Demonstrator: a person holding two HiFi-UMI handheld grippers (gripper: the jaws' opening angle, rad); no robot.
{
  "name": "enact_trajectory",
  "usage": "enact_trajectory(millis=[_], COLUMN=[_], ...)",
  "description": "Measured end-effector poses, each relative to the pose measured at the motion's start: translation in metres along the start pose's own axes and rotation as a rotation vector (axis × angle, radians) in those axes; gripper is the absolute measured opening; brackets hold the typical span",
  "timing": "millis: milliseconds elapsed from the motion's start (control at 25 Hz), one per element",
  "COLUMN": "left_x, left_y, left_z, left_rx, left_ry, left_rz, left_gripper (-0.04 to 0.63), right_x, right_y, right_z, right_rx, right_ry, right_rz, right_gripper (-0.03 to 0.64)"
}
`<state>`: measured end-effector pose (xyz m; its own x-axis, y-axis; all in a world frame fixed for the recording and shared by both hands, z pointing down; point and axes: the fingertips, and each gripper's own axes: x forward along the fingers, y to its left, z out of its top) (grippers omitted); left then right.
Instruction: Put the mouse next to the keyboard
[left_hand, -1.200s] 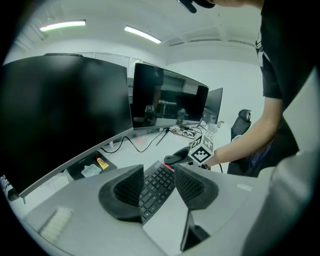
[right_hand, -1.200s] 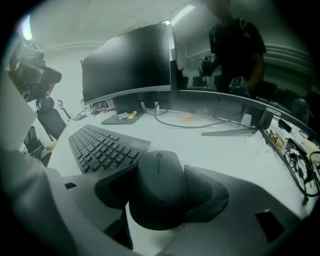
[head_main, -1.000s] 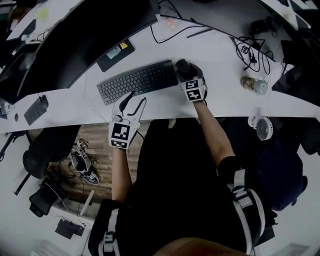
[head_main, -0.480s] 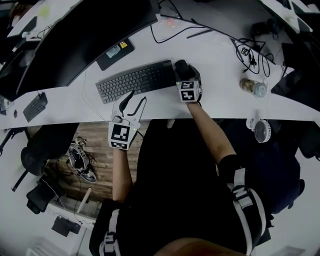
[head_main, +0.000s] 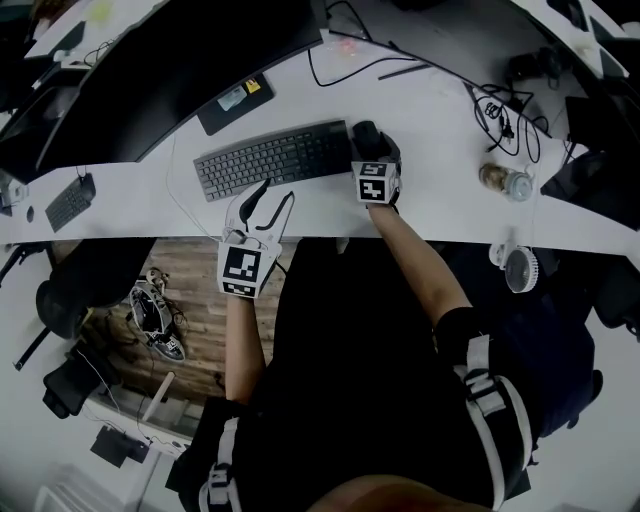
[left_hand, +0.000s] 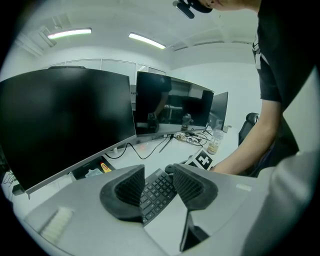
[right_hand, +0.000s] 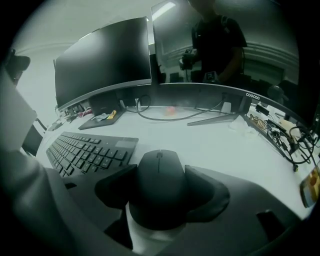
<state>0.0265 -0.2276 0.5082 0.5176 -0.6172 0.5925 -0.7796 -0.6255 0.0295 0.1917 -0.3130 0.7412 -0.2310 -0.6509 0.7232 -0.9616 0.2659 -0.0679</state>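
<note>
My R gripper (right_hand: 160, 192) grips the rounded black plastic mouse (right_hand: 159, 172) on the white desk (head_main: 430, 110), just at 3 o'clock of the flat dark-grey keyboard (head_main: 270, 158); L gripper (left_hand: 160, 185) gapes empty at its 6.

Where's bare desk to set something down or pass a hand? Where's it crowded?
Widest bare patch: desk between the mouse and the jar. Another behind the keyboard, up to the black cable. Crowded: cable tangle far right, and the front strip where the left gripper hovers.
</note>
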Motion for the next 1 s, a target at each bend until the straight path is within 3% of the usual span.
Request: enact_trajectory(millis=[360,560,1000], left_x=[-0.001,-0.005,-0.021], left_y=[-0.008,-0.012,-0.020], left_z=[0.001,0.001,0.007], left_rx=[-0.001,0.004,0.023], left_ry=[-0.017,-0.033,-0.093], left_rz=[0.003,0.000,-0.020], left_gripper=[0.179,0.178,0.173], right_x=[0.000,-0.001,-0.033], right_y=[-0.002,-0.008,0.001], right_z=[0.001,0.005,0.031], right_rx=[0.034,0.061,-0.020], right_ry=[-0.005,-0.025,-0.097], right_rz=[0.017,0.019,0.032], right_gripper=[0.304,0.351,0.368])
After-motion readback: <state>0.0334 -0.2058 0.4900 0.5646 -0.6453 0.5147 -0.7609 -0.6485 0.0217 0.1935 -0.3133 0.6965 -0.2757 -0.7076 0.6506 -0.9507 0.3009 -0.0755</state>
